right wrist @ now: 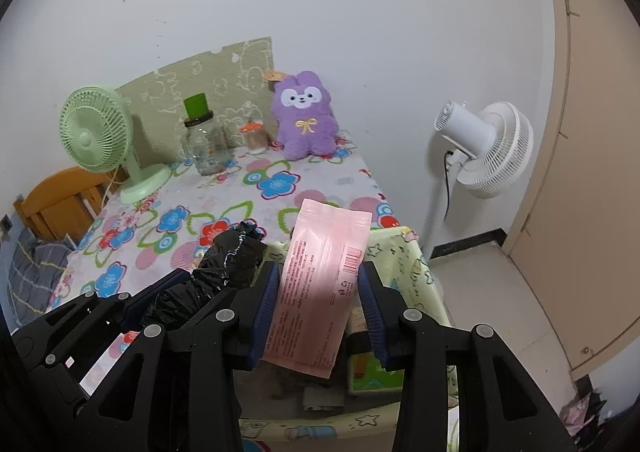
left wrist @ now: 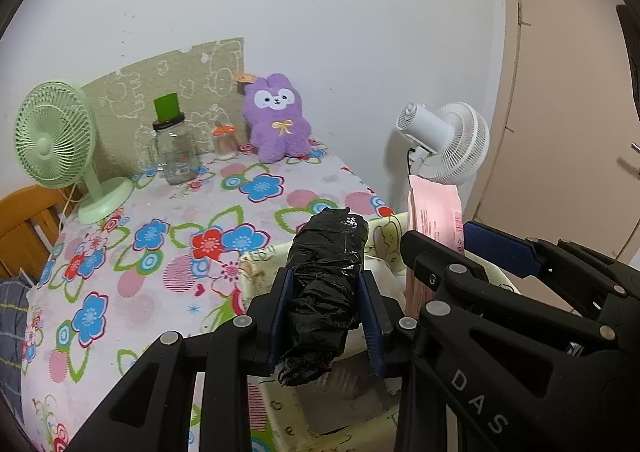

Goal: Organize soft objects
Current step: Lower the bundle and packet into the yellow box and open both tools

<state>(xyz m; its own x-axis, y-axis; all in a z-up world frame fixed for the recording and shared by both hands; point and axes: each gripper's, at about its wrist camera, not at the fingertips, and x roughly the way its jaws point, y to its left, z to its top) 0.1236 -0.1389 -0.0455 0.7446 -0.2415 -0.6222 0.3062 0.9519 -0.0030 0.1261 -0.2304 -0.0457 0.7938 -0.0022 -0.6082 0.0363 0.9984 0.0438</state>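
My left gripper (left wrist: 326, 316) is shut on a black plastic-wrapped roll (left wrist: 326, 284) and holds it over a pale yellow fabric bin (left wrist: 256, 264) at the table's near right corner. My right gripper (right wrist: 318, 308) is shut on a flat pink packet (right wrist: 320, 284) and holds it upright over the same bin (right wrist: 416, 264). The pink packet (left wrist: 436, 212) and right gripper show at the right of the left wrist view. The black roll (right wrist: 228, 264) shows at the left of the right wrist view. A purple plush toy (left wrist: 278, 120) sits at the table's back against the wall.
The table has a flowered cloth (left wrist: 160, 236). On it stand a green desk fan (left wrist: 60, 144), a glass jar (left wrist: 176, 148) with a green cup on top and a small container (left wrist: 224, 140). A white standing fan (right wrist: 484, 148) is to the right. A wooden chair (left wrist: 24, 224) is at left.
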